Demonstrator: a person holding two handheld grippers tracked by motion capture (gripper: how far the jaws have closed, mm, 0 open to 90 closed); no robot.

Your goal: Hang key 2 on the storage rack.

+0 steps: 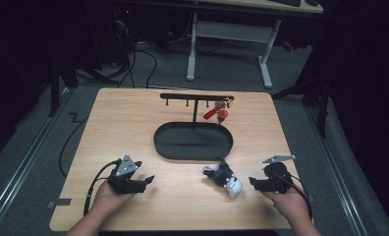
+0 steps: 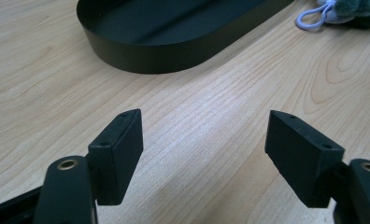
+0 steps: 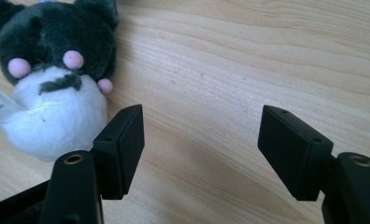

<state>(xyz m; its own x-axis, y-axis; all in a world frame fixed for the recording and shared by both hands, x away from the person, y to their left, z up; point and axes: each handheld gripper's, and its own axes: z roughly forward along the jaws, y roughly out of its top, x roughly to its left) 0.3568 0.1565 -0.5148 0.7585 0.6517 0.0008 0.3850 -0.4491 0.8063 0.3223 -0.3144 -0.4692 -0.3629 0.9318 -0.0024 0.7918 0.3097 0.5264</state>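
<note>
A black-and-white plush toy (image 1: 224, 178) lies on the tabletop (image 1: 182, 196) just beside the right gripper (image 1: 254, 183) — jaws apart, grasping nothing. Behind it sits an empty black oval tray (image 1: 192, 153). The left gripper (image 1: 148, 181) – released too

Fuzzy plush toy (image 3: 57, 79) – smooth pale wood table (image 2: 220, 140) – matt black tray (image 2: 174, 46)
</note>
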